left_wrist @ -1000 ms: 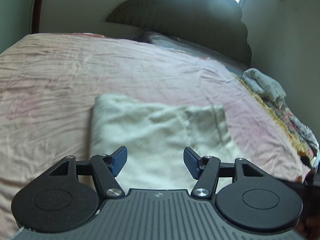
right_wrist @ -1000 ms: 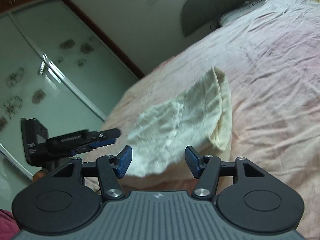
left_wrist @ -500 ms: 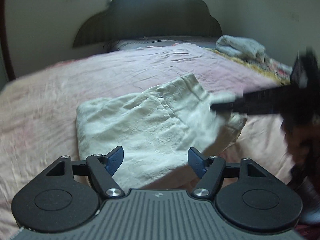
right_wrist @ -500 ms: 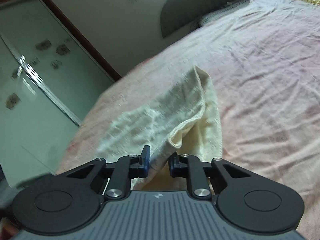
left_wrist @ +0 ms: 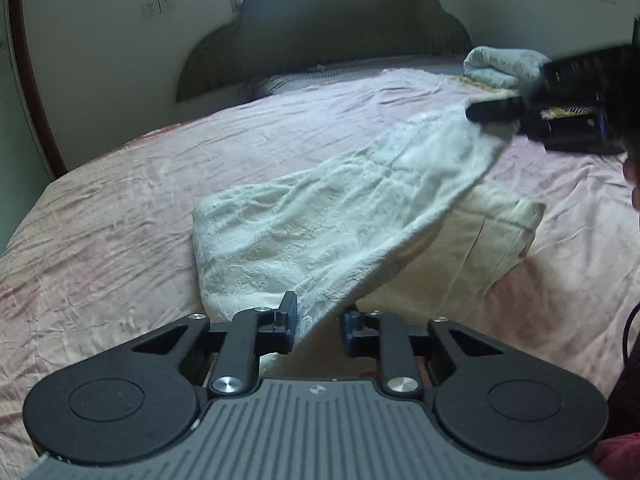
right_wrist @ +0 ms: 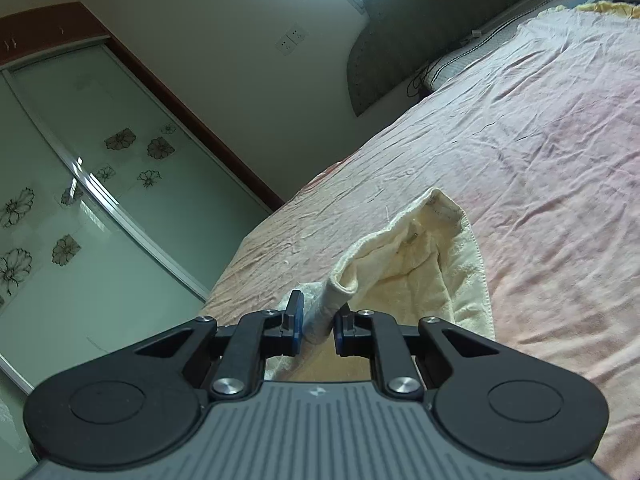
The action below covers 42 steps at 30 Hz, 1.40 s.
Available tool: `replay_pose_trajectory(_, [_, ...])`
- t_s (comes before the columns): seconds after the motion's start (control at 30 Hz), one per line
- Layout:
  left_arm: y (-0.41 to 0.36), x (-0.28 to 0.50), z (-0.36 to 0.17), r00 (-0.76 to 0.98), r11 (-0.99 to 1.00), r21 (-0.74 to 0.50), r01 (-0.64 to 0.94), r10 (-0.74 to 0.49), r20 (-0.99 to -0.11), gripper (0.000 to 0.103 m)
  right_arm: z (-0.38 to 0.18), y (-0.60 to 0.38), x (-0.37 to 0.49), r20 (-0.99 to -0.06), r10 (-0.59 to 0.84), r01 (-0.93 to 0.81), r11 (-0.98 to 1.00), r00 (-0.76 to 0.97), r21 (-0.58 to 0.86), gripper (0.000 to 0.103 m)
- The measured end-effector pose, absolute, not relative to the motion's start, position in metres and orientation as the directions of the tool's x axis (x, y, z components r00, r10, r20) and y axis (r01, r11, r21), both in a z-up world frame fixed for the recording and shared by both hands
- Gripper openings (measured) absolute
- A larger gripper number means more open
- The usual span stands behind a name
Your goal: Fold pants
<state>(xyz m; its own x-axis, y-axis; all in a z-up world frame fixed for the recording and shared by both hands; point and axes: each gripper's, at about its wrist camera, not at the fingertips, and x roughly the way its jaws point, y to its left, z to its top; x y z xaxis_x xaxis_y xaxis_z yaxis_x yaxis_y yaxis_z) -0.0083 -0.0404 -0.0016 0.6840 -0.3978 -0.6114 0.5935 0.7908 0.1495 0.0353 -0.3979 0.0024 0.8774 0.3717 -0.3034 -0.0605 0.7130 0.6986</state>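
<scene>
Both grippers, left [left_wrist: 318,322] and right [right_wrist: 318,326], just closed, fingers pinching pants [left_wrist: 320,232]; a shallow pinch may slip mid-fold.

Home bedroom. Wide bed under wrinkled pink sheet [left_wrist: 168,200], dark scalloped headboard [left_wrist: 340,36] against wall, pillow [right_wrist: 452,66] at its foot. Sliding wardrobe doors [right_wrist: 72,200] with flower prints, wall sockets [right_wrist: 291,39].

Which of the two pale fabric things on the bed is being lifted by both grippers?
The cream pants in mid-bed, pinched by the left gripper and right gripper. The grey bundle near the headboard lies untouched.
</scene>
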Motion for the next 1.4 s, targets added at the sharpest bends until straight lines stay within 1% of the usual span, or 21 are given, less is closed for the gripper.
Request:
replay_pose_trajectory(0.17, [-0.045,-0.009,-0.015,0.639,0.754,0.147,0.640,-0.415,-0.648,0.021,-0.022,-0.406,0.019,-0.375,0.346,0.023,0.707,0.860,0.706,0.015])
replay_pose_trajectory(0.3, [-0.046,-0.009,-0.021,0.624,0.727,0.170,0.666,-0.417,-0.661,0.020,-0.051,-0.401,0.021,-0.488,0.310,0.114,0.742,0.816,0.661,0.014])
replay_pose_trajectory(0.33, [-0.045,-0.008,-0.020,0.610,0.721,0.154,0.675,-0.429,-0.666,0.032,-0.053,-0.398,0.022,-0.502,0.313,0.111,0.754,0.806,0.647,0.014])
replay_pose_trajectory(0.37, [-0.042,-0.007,-0.018,0.592,0.715,0.131,0.686,-0.445,-0.672,0.034,-0.051,-0.398,0.022,-0.505,0.311,0.106,0.762,0.805,0.639,0.014])
replay_pose_trajectory(0.4, [-0.038,-0.006,-0.015,0.576,0.712,0.106,0.694,-0.461,-0.675,0.041,-0.048,-0.399,0.022,-0.504,0.310,0.106,0.762,0.806,0.638,0.016])
replay_pose_trajectory(0.47, [-0.029,-0.006,-0.006,0.547,0.705,0.054,0.707,-0.498,-0.673,0.054,-0.039,-0.401,0.018,-0.509,0.291,0.113,0.774,0.810,0.623,0.027])
replay_pose_trajectory(0.5, [-0.023,-0.007,0.001,0.533,0.700,0.019,0.713,-0.525,-0.663,0.064,-0.032,-0.402,0.014,-0.509,0.262,0.120,0.790,0.820,0.601,0.030])
replay_pose_trajectory(0.53, [-0.018,-0.006,0.008,0.521,0.697,-0.025,0.717,-0.558,-0.646,0.070,-0.023,-0.402,0.008,-0.505,0.202,0.141,0.816,0.839,0.561,0.036])
replay_pose_trajectory(0.57, [-0.012,-0.004,0.014,0.510,0.695,-0.070,0.715,-0.588,-0.627,0.072,-0.013,-0.400,0.002,-0.502,0.108,0.184,0.848,0.858,0.496,0.041])
replay_pose_trajectory(0.6, [-0.009,0.000,0.019,0.503,0.697,-0.115,0.708,-0.612,-0.611,0.074,-0.001,-0.396,-0.001,-0.492,0.015,0.219,0.884,0.871,0.414,0.041])
replay_pose_trajectory(0.67, [-0.007,0.011,0.028,0.510,0.718,-0.194,0.668,-0.632,-0.583,0.075,0.017,-0.380,0.001,-0.449,-0.053,0.192,0.943,0.892,0.272,0.041])
replay_pose_trajectory(0.73, [-0.010,0.030,0.025,0.539,0.773,-0.223,0.593,-0.588,-0.603,0.075,0.021,-0.360,0.012,-0.452,0.023,0.085,0.972,0.892,0.217,0.040])
replay_pose_trajectory(0.83, [-0.024,0.042,0.001,0.545,0.820,-0.154,0.551,-0.493,-0.678,0.073,0.004,-0.336,0.031,-0.526,0.121,-0.024,0.982,0.842,0.188,0.039])
replay_pose_trajectory(0.9, [-0.031,0.037,-0.011,0.528,0.823,-0.107,0.558,-0.451,-0.720,0.072,-0.015,-0.331,0.037,-0.595,0.091,-0.010,0.990,0.798,0.139,0.038])
replay_pose_trajectory(0.97, [-0.034,0.027,-0.005,0.554,0.822,-0.079,0.564,-0.448,-0.702,0.074,-0.022,-0.329,0.032,-0.615,0.022,0.034,0.996,0.788,0.079,0.038])
replay_pose_trajectory(1.0, [-0.035,0.027,0.000,0.555,0.818,-0.094,0.567,-0.465,-0.690,0.074,-0.019,-0.327,0.028,-0.607,0.002,0.049,0.997,0.795,0.067,0.039])
replay_pose_trajectory(1.07, [-0.037,0.034,0.009,0.566,0.824,-0.135,0.551,-0.488,-0.664,0.077,-0.008,-0.322,0.027,-0.572,0.037,0.021,0.995,0.820,0.094,0.041])
replay_pose_trajectory(1.13, [-0.042,0.043,0.009,0.595,0.849,-0.117,0.515,-0.453,-0.664,0.081,-0.001,-0.316,0.033,-0.551,0.087,-0.029,0.993,0.830,0.114,0.040])
replay_pose_trajectory(1.2, [-0.049,0.048,0.007,0.619,0.884,-0.074,0.462,-0.381,-0.687,0.081,-0.005,-0.309,0.042,-0.566,0.081,-0.042,0.996,0.820,0.081,0.040])
replay_pose_trajectory(1.3, [-0.051,0.051,0.002,0.605,0.905,-0.093,0.415,-0.350,-0.715,0.081,-0.018,-0.305,0.046,-0.612,0.043,-0.028,0.999,0.789,0.035,0.038])
replay_pose_trajectory(1.4, [-0.054,0.049,-0.002,0.606,0.921,-0.082,0.381,-0.315,-0.730,0.081,-0.020,-0.310,0.037,-0.606,0.044,-0.003,0.998,0.794,0.068,0.039])
